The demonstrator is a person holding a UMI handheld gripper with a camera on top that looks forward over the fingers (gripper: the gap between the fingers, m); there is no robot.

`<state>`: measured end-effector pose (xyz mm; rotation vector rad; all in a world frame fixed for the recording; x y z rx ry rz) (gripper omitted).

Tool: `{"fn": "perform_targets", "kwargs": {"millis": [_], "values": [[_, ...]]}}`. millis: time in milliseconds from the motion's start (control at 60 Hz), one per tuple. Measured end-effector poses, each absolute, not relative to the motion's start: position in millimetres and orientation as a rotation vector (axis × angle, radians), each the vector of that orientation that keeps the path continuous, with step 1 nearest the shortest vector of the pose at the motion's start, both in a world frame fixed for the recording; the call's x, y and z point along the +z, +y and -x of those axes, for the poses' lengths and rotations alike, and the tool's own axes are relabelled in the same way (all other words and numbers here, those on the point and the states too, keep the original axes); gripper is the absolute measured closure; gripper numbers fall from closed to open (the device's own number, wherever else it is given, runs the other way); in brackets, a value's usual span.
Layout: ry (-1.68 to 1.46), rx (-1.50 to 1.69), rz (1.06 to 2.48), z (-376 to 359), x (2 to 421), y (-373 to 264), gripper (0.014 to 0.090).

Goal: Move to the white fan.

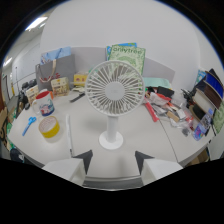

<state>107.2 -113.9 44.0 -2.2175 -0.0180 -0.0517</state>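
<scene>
The round-caged white plastic fan on a slim stem [114,95] stands upright on its disc base near the front edge of the white table [150,135], just ahead of the hand-held gripper [113,161], whose dark-tipped fingers are spread apart and grasp nothing, lined up either side of the base as if for an approach. Toward the table's left edge sits a squat yellow tub with a pale lid [49,127], its contents hidden, with a red-rimmed round container [44,102] behind it that I cannot see into.

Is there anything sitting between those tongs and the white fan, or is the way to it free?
Nothing visible is in the way. The white fan stands upright on the table, its round foot just ahead of the open tongs, with only bare tabletop between. The yellow tape roll sits well off to one side.
</scene>
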Motion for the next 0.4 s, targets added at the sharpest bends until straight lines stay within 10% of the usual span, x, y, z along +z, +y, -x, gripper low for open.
{"fn": "perform_targets", "kwargs": {"millis": [400], "values": [[-0.038, -0.009, 2.217, -109, 43, -83, 0.0203]]}}
